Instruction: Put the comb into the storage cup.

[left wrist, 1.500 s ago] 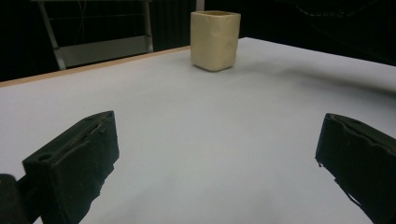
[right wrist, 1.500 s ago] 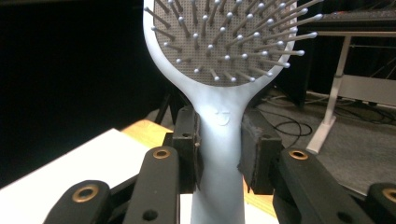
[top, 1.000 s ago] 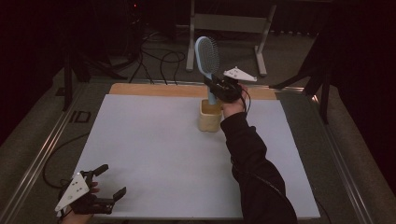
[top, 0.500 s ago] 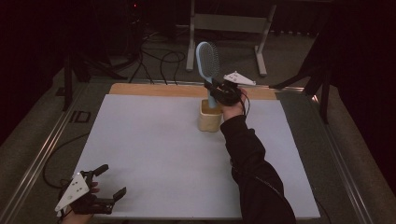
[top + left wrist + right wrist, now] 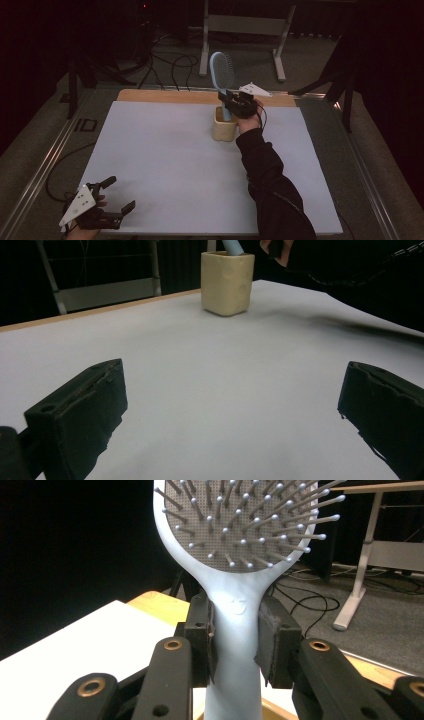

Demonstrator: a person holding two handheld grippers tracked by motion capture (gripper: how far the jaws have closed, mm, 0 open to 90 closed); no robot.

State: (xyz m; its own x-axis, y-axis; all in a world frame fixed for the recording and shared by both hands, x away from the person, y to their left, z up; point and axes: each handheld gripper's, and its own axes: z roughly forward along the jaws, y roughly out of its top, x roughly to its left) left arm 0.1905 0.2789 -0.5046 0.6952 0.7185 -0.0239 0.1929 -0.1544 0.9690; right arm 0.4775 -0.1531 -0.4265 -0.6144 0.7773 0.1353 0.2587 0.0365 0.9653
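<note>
A light blue hairbrush (image 5: 222,74) stands upright with its handle down inside a beige cup (image 5: 224,128) at the far middle of the white table top (image 5: 165,165). My right gripper (image 5: 230,103) is shut on the brush's handle just above the cup. In the right gripper view the pads (image 5: 202,637) press the handle of the hairbrush (image 5: 240,540) from both sides, below the bristled head. My left gripper (image 5: 116,196) rests open at the near left corner, far from the cup (image 5: 227,282); its jaws stand wide apart with nothing between them.
A wooden strip (image 5: 165,96) runs along the table's far edge. Behind it stand a grey metal frame (image 5: 245,25) and floor cables (image 5: 170,62). Metal rails (image 5: 47,165) border the table's sides. My right sleeve (image 5: 270,185) lies across the table's right half.
The right gripper has come down a little with the hairbrush, so the handle sits lower in the cup. The left gripper has stayed put.
</note>
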